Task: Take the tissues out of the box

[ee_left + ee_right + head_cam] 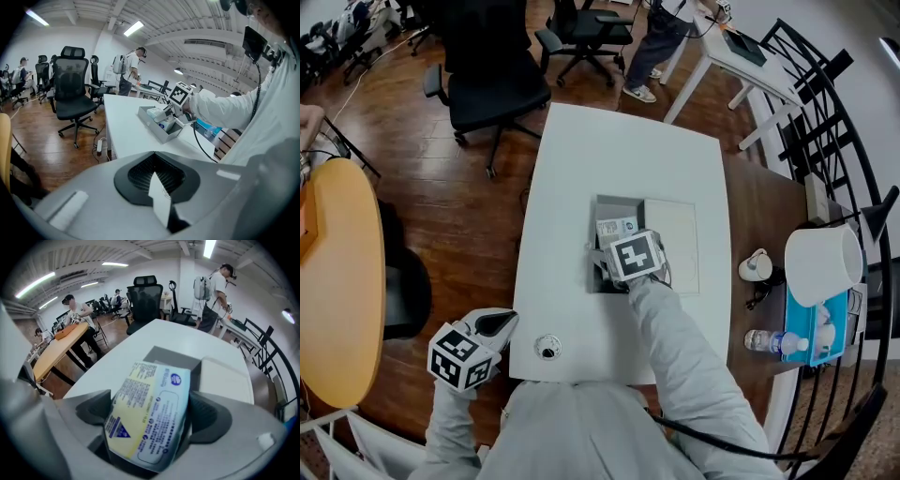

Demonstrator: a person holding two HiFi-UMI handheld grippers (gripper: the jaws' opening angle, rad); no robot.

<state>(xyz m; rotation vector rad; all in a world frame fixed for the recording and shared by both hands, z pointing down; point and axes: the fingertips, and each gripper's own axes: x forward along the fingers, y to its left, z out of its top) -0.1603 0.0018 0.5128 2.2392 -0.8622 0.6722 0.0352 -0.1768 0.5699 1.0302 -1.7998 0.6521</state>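
Right gripper view: right gripper (151, 414) has its jaws spread to a pack's width and clamped on the flat plastic-wrapped tissue pack with blue and yellow print (154, 390), one dark pad on each side of it, pack tilted. At 12 o'clock past the pack lies the open grey rectangular box (171, 357) on the white rectangular table (154, 336). Head view: box sits mid-table, its white lid (673, 244) lying flat at the box's 3 o'clock; the pack is held over the box's 6 o'clock end, cannot tell whether clear of the rim. Left gripper (492, 328) hangs at the table's 7 o'clock corner, off the edge, well apart from the box. Left gripper view: jaws closed together, gripping nothing.
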